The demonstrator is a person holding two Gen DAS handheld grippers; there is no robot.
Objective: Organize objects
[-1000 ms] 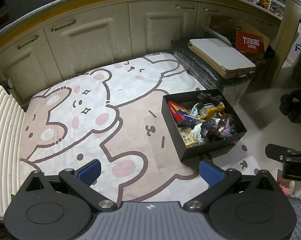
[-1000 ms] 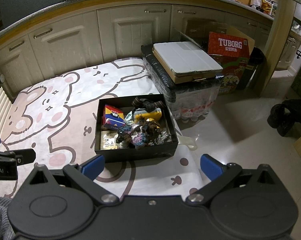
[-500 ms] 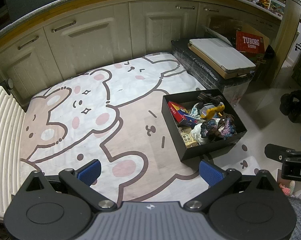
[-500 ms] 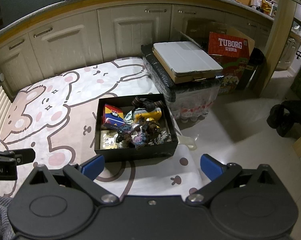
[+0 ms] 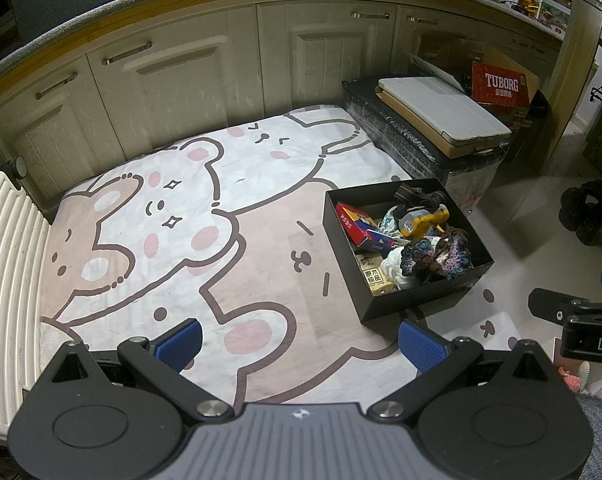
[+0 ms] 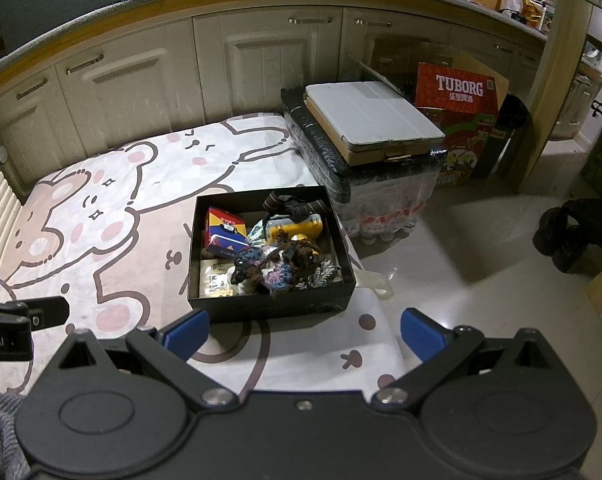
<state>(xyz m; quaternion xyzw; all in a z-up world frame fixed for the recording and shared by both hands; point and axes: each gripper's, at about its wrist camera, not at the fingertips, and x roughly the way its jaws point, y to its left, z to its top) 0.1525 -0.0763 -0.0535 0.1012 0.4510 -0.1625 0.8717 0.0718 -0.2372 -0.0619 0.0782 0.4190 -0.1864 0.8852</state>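
Observation:
A black open box [image 5: 397, 300] [image 6: 269, 306] sits on the bear-print mat [image 5: 189, 216] [image 6: 101, 208]. It holds a red and blue carton [image 5: 361, 226] [image 6: 225, 232], a yellow tool [image 5: 425, 216] [image 6: 297, 228], a knitted dark and purple bundle [image 5: 437, 256] [image 6: 277, 264], a tan packet [image 6: 215, 276] and dark straps [image 6: 293, 206]. My left gripper [image 5: 299, 344] is open and empty above the mat, left of the box. My right gripper [image 6: 303, 332] is open and empty, just in front of the box.
Cream cabinets [image 5: 173, 76] run along the back. A white radiator [image 5: 5, 280] is at the left. A wrapped black crate [image 6: 373, 172] with a flat white case [image 6: 369, 116] stands behind the box, beside a red TUBORG carton [image 6: 457, 104]. Tiled floor [image 6: 481, 260] lies right.

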